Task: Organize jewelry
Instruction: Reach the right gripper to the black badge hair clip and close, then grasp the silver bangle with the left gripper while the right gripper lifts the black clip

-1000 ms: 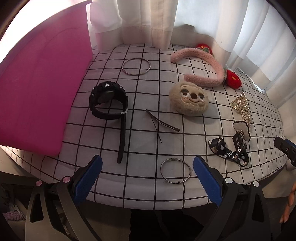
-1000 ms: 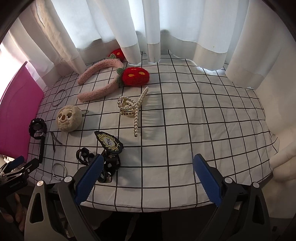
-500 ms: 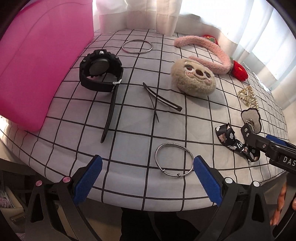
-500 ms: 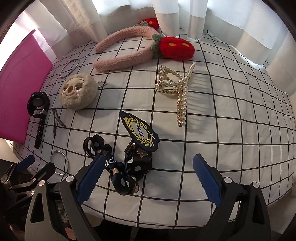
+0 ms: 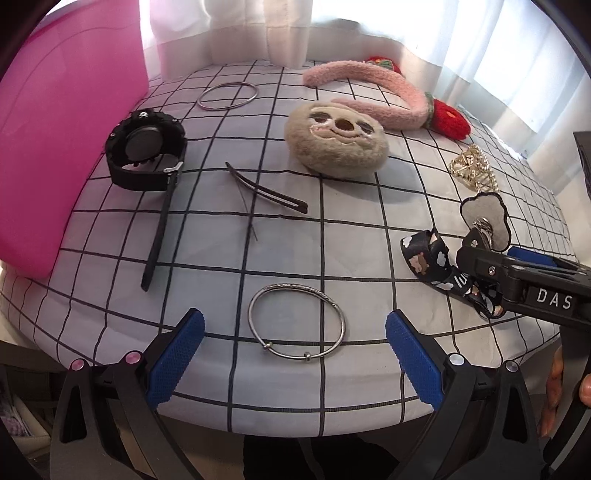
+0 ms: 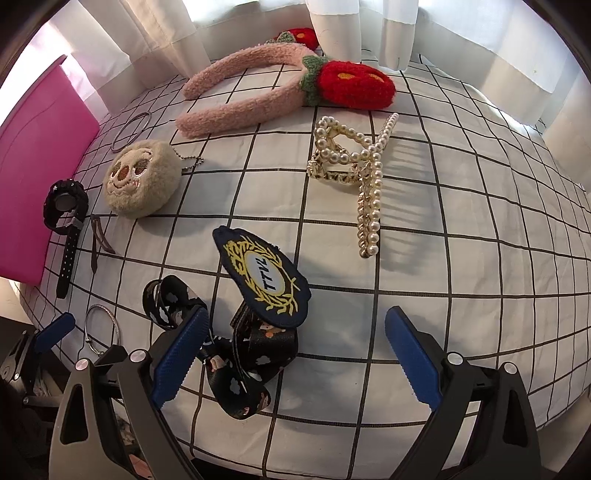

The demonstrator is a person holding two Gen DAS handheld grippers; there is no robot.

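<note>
My left gripper (image 5: pixel 293 354) is open, its blue pads either side of a silver bangle (image 5: pixel 296 325) lying flat at the table's near edge. My right gripper (image 6: pixel 293 354) is open just in front of a black patterned lanyard (image 6: pixel 240 354) with an oval embroidered badge (image 6: pixel 264 277); its left pad overlaps the strap. A black watch (image 5: pixel 146 151), dark hair clips (image 5: pixel 266 192), a second silver ring (image 5: pixel 227 96), a pearl claw clip (image 6: pixel 354 162), a sloth plush keychain (image 5: pixel 336 136) and a pink strawberry headband (image 6: pixel 258 92) lie on the checked cloth.
A pink box (image 5: pixel 55 122) stands along the table's left side. White curtains (image 6: pixel 258 22) hang behind the table. The right gripper's body (image 5: pixel 524 280) reaches in from the right in the left wrist view.
Both grippers have moved forward and lower toward the table. The left one closed in on the silver bangle, the right one on the lanyard. Both stayed open.
</note>
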